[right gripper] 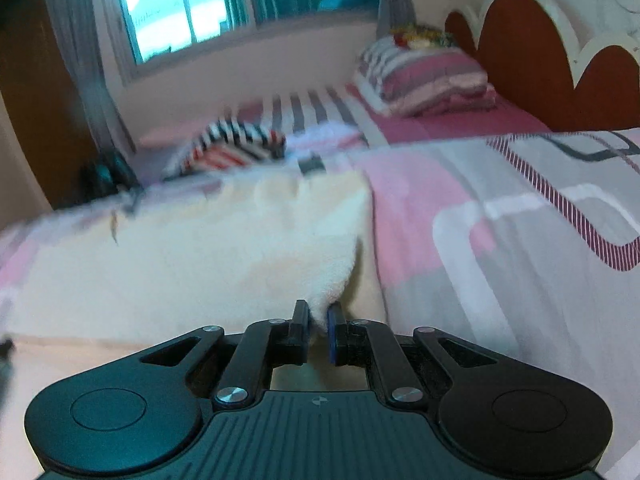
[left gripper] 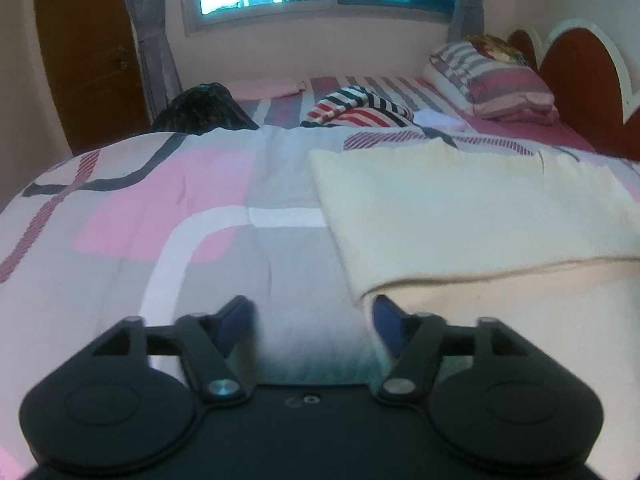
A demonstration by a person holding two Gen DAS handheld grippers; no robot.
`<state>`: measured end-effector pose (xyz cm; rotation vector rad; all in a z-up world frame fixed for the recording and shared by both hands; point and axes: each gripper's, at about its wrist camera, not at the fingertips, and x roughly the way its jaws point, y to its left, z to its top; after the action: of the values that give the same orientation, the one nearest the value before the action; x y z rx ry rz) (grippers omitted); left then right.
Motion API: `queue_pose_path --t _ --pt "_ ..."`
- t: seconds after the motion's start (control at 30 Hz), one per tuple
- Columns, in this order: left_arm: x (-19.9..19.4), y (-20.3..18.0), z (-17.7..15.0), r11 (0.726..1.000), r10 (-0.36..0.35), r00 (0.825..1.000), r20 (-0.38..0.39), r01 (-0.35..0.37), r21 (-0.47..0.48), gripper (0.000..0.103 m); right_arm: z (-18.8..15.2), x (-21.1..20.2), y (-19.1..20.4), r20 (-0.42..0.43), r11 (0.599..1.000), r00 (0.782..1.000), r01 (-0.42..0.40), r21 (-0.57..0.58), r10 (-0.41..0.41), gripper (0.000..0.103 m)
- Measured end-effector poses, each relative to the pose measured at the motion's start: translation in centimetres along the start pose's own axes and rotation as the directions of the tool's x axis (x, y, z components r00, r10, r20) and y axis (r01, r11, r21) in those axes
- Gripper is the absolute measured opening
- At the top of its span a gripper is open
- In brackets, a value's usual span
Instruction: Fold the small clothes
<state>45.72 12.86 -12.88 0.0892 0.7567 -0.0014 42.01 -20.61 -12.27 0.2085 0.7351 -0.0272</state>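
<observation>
A cream cloth [left gripper: 472,216] lies spread on the bed's patterned cover, one layer folded over another. My left gripper [left gripper: 314,320] is open and empty, its fingers set wide just left of the cloth's near left corner. In the right wrist view the same cream cloth [right gripper: 208,256] fills the left half. My right gripper [right gripper: 319,322] is shut on the cloth's near right corner and lifts it slightly off the cover.
A folded red, white and navy striped garment [left gripper: 356,110] lies farther back on the bed. A dark bundle [left gripper: 204,110] sits at the far left edge. Striped pillows [left gripper: 488,76] rest by the red headboard [left gripper: 580,80]. A window and a wooden door stand behind.
</observation>
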Motion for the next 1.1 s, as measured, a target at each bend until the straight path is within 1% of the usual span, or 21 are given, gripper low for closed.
queue_pose_path --t 0.03,0.07,0.1,0.13,0.17,0.23,0.3,0.4,0.43,0.5,0.53,0.6,0.63,0.7,0.73,0.77,0.83,0.9,0.97,1.03,1.1 --pt "-0.6 0.3 -0.1 1.000 -0.005 1.000 0.019 0.005 -0.001 0.073 -0.1 -0.5 0.0 0.018 1.000 1.000 0.022 -0.006 -0.022 0.028" --pt "-1.3 0.6 -0.2 1.000 -0.018 0.999 0.047 0.018 -0.010 0.071 -0.1 -1.5 0.1 0.056 0.999 0.997 0.049 -0.007 -0.049 0.044" --pt "-1.9 0.8 -0.1 0.999 -0.044 0.997 0.071 0.045 -0.026 0.070 -0.1 -2.6 0.1 0.113 0.998 0.992 0.061 -0.004 -0.060 0.048" --pt "-2.3 0.7 0.2 0.996 -0.080 0.993 0.092 0.084 -0.043 0.069 -0.1 -3.4 0.3 0.153 0.999 0.987 0.054 0.002 -0.054 0.048" --pt "-2.4 0.2 0.6 0.991 -0.115 0.987 0.113 0.122 -0.054 0.069 0.1 -3.7 0.7 0.167 0.999 0.985 0.039 0.008 -0.040 0.048" --pt "-2.2 -1.6 1.4 0.985 -0.157 0.977 0.146 0.164 -0.043 0.070 0.3 -3.0 2.2 0.140 0.999 0.990 -0.036 0.003 0.035 0.048" --pt "-1.5 -3.6 2.0 0.981 -0.186 0.970 0.154 0.192 -0.027 0.074 0.2 -1.8 4.9 0.106 0.993 0.988 -0.105 -0.048 0.110 0.046" --pt "0.1 -5.6 2.1 0.976 -0.212 0.969 0.128 0.217 -0.028 0.078 -0.8 -0.2 8.8 0.058 0.973 0.981 -0.172 -0.154 0.183 0.042" --pt "0.7 -5.8 1.9 0.978 -0.203 0.973 0.111 0.207 -0.027 0.079 -1.3 0.2 9.5 0.042 0.968 0.980 -0.184 -0.172 0.193 0.042" --pt "1.7 -5.2 1.2 0.986 -0.162 0.984 0.069 0.165 -0.030 0.079 -2.1 0.8 9.1 0.019 0.969 0.985 -0.164 -0.187 0.170 0.042" --pt "1.6 -4.4 0.8 0.986 -0.159 0.984 0.079 0.162 -0.037 0.079 -2.2 0.7 7.9 0.028 0.974 0.989 -0.139 -0.180 0.146 0.042" --pt "1.8 -2.4 0.5 0.983 -0.153 0.987 0.056 0.158 -0.095 0.076 -2.4 0.4 5.4 0.055 0.988 0.997 -0.050 -0.147 0.059 0.043" --pt "1.8 -1.3 0.7 0.973 -0.173 0.983 0.062 0.180 -0.142 0.074 -2.2 0.4 4.3 0.057 0.992 0.998 -0.023 -0.120 0.030 0.042" --pt "1.2 0.1 1.5 0.959 -0.181 0.975 0.130 0.204 -0.196 0.074 -1.3 0.0 2.5 0.080 0.998 0.995 -0.054 -0.035 0.057 0.042" --pt "1.0 0.4 2.2 0.958 -0.180 0.970 0.165 0.211 -0.196 0.074 -0.7 -0.2 2.4 0.109 0.998 0.992 -0.059 -0.024 0.061 0.042" --pt "1.1 0.3 3.3 0.960 -0.184 0.964 0.191 0.218 -0.178 0.076 0.0 -0.2 2.7 0.133 0.997 0.989 -0.067 -0.032 0.071 0.042" --pt "1.9 -0.6 5.5 0.967 -0.199 0.960 0.196 0.225 -0.119 0.077 1.5 0.6 4.4 0.139 0.993 0.985 -0.099 -0.057 0.106 0.042" --pt "3.6 -1.6 7.5 0.964 -0.229 0.956 0.184 0.249 -0.093 0.077 2.7 2.3 6.5 0.123 0.988 0.982 -0.134 -0.072 0.142 0.042" --pt "5.7 -2.2 8.6 0.959 -0.254 0.956 0.145 0.268 -0.090 0.078 3.4 4.2 8.2 0.110 0.984 0.981 -0.149 -0.094 0.159 0.042" --pt "7.5 -2.1 8.8 0.964 -0.226 0.969 0.102 0.238 -0.122 0.078 3.4 6.4 9.7 0.061 0.977 0.979 -0.186 -0.106 0.194 0.042" --pt "9.4 -1.0 8.4 0.959 -0.195 0.980 0.035 0.198 -0.202 0.077 3.1 8.4 10.5 0.020 0.971 0.978 -0.204 -0.127 0.209 0.042"
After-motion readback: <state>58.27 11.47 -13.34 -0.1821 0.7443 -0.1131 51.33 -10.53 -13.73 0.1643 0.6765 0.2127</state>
